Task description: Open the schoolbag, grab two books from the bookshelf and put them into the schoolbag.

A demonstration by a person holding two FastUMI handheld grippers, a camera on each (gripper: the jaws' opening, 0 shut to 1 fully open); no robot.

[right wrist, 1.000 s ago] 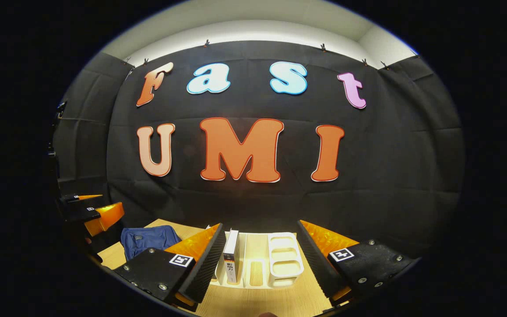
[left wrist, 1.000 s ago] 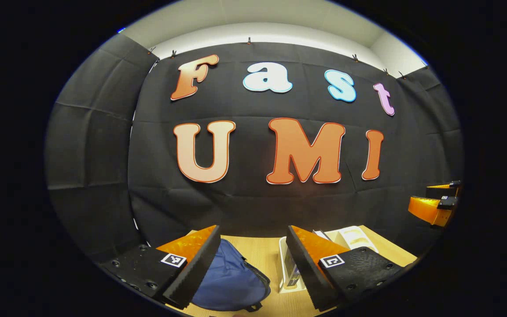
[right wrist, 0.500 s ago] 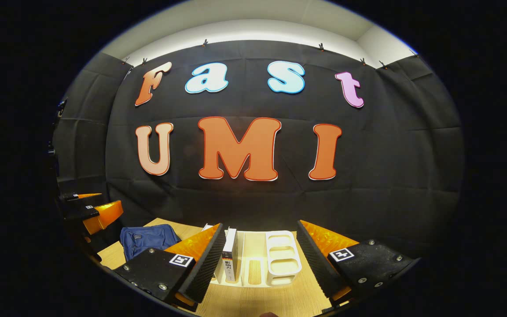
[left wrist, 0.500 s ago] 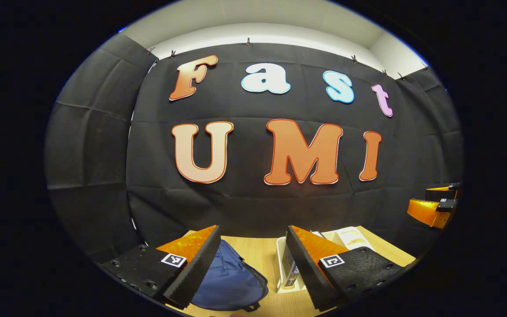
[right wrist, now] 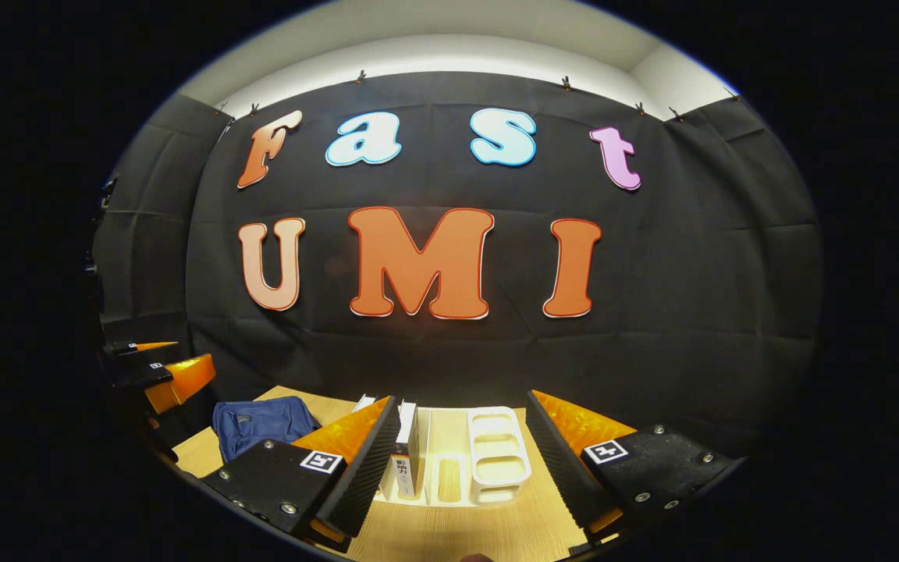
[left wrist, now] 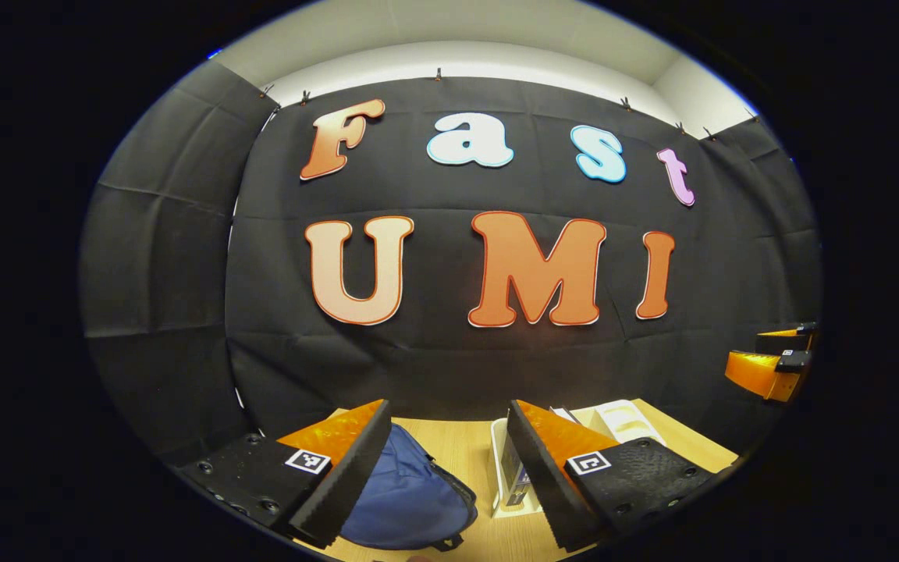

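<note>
Left gripper view: left gripper [left wrist: 449,472] held above the wooden table [left wrist: 465,453], jaws spread wide, nothing between them. Blue schoolbag [left wrist: 406,496] lies on the table below, partly behind the left finger. White bookshelf [left wrist: 506,499] stands just right of the bag, a book [left wrist: 518,485] upright in it, partly hidden by the right finger. Right gripper [left wrist: 769,359] visible at the far right edge.

Right gripper view: right gripper [right wrist: 461,460] above the table, jaws wide apart, empty. Bookshelf [right wrist: 496,460] sits between the fingers, one book [right wrist: 405,460] upright at its left end. Schoolbag [right wrist: 258,425] lies to the left, closed as far as can be seen. Left gripper [right wrist: 157,371] at the left edge.
</note>
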